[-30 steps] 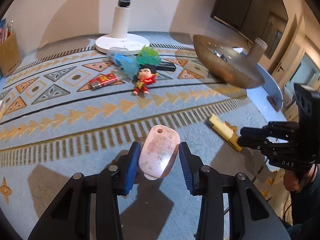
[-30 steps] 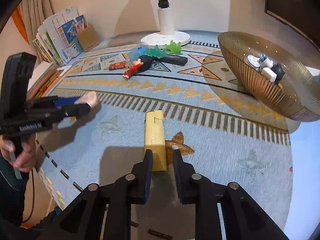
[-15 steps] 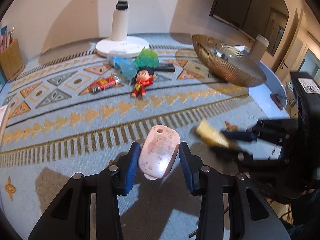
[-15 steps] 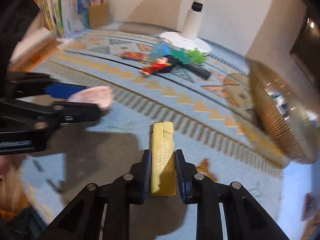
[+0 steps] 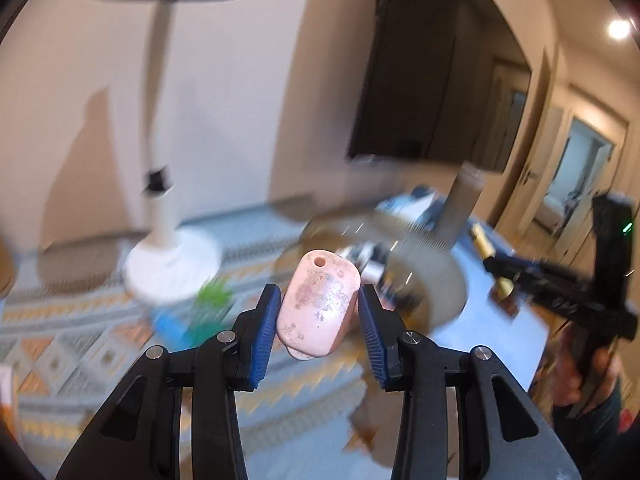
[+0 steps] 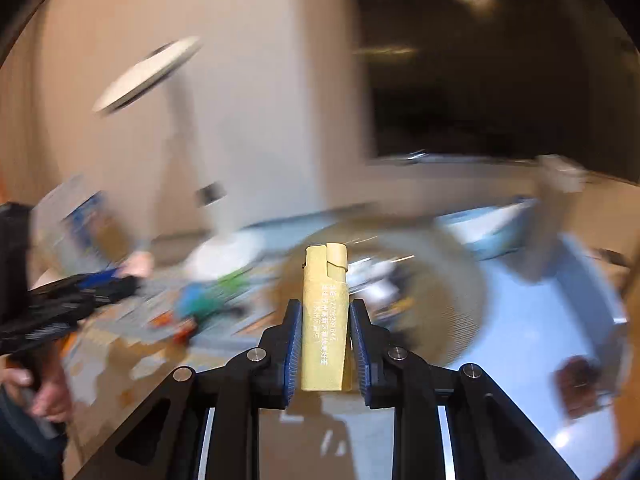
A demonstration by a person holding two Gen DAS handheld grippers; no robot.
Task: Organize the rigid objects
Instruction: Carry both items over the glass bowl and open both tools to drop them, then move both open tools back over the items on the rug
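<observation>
My left gripper (image 5: 318,312) is shut on a pink oval case (image 5: 318,302) with a small hole at its far end, held up in the air. My right gripper (image 6: 325,328) is shut on a yellow lighter (image 6: 325,316) with white print, also lifted. The gold wire bowl (image 5: 432,280) with small items inside lies just beyond both held things, blurred by motion; in the right wrist view the bowl (image 6: 440,292) sits right behind the lighter. The right gripper (image 5: 516,274) with the lighter (image 5: 482,242) shows at the right of the left wrist view.
A white lamp stand (image 5: 172,258) rises at the back left of the patterned mat (image 5: 80,344). Green and blue toys (image 5: 200,308) lie near its base. A person's hand (image 5: 576,376) holds the right gripper. A dark screen (image 5: 436,72) hangs on the wall.
Both grippers have risen off the mat and swung toward the gold bowl. The right gripper closed on the yellow lighter and lifted it. The left kept hold of the pink case.
</observation>
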